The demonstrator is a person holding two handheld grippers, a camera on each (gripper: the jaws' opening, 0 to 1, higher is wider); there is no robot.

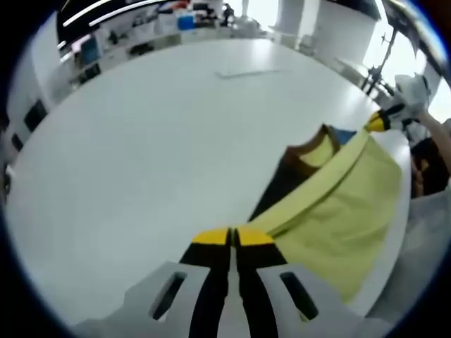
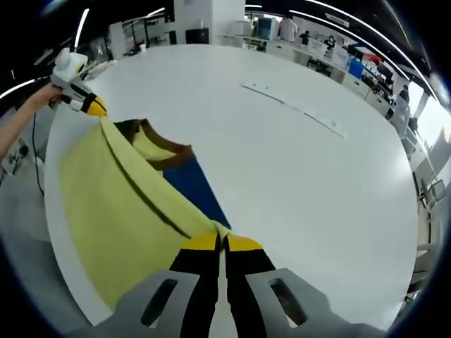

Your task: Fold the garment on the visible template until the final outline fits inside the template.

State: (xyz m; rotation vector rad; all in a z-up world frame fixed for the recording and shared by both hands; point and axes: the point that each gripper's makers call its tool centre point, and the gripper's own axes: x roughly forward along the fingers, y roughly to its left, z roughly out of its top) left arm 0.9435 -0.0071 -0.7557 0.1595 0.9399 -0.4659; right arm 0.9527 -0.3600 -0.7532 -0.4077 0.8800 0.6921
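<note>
A yellow garment [image 1: 345, 204] with a brown collar [image 1: 303, 151] and a blue part [image 2: 194, 186] hangs stretched between both grippers over the near edge of the white table [image 1: 141, 155]. My left gripper [image 1: 232, 236] is shut on one end of the garment's folded top edge. My right gripper [image 2: 222, 243] is shut on the other end. In the left gripper view the right gripper [image 1: 384, 121] shows far right, and in the right gripper view the left gripper [image 2: 88, 104] shows far left, a hand [image 2: 28, 113] holding it. The yellow garment [image 2: 106, 204] droops below the taut edge.
A thin pale strip [image 1: 246, 72] lies flat on the far side of the table, also seen as the strip [image 2: 296, 105] in the right gripper view. Desks and shelves [image 1: 141, 35] with equipment stand beyond the table. The table's bare top [image 2: 303, 183] spreads wide.
</note>
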